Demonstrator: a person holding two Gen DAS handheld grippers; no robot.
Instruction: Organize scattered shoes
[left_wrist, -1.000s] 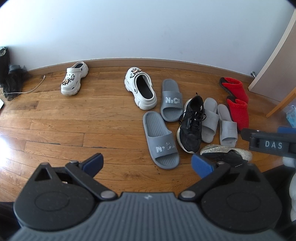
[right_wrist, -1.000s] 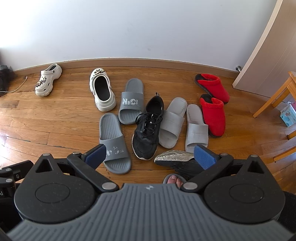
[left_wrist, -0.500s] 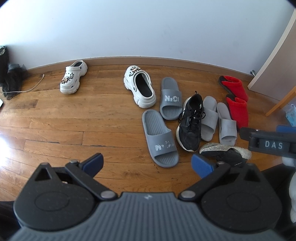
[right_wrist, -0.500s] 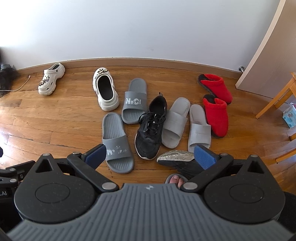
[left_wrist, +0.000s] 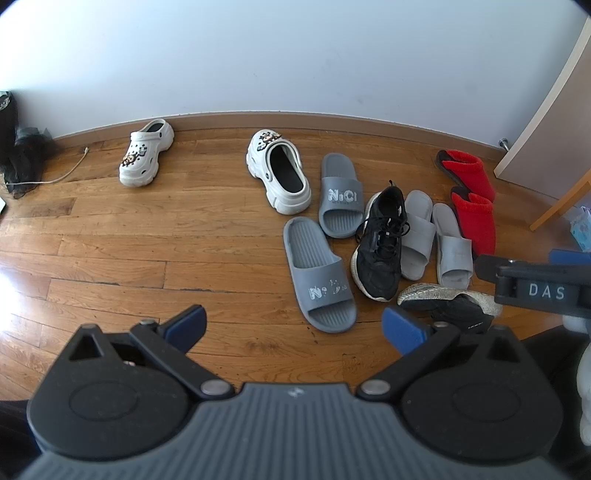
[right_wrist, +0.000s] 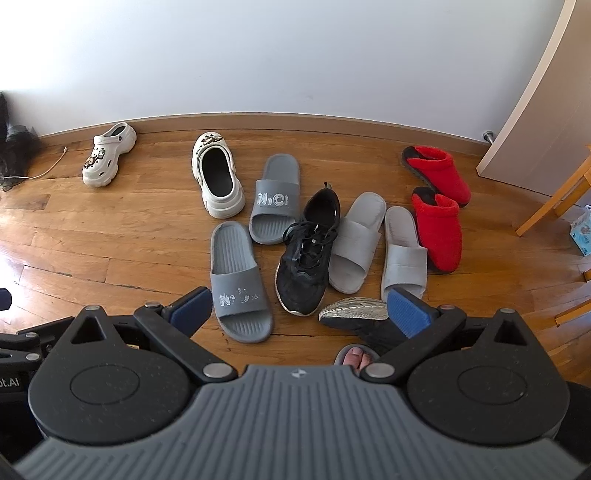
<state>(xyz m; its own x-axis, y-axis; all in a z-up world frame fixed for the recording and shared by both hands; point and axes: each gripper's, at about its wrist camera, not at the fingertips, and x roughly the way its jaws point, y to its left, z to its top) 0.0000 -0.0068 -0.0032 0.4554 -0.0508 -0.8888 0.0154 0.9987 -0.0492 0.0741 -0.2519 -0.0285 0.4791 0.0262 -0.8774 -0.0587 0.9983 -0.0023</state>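
Both cameras had been drawn slightly back from the scattered shoes; none was shifted. Left gripper (left_wrist: 293, 326) and right gripper (right_wrist: 301, 308) were held wide and empty above the floor (left_wrist: 147, 240). Sorting was judged unstarted; reaching the near grey slide (right_wrist: 238, 282) was called for next

black tongs (left_wrist: 293, 328) with blue pads (left_wrist: 404, 329), silver pivot screws, ribbed grey housing, "das" lettering.
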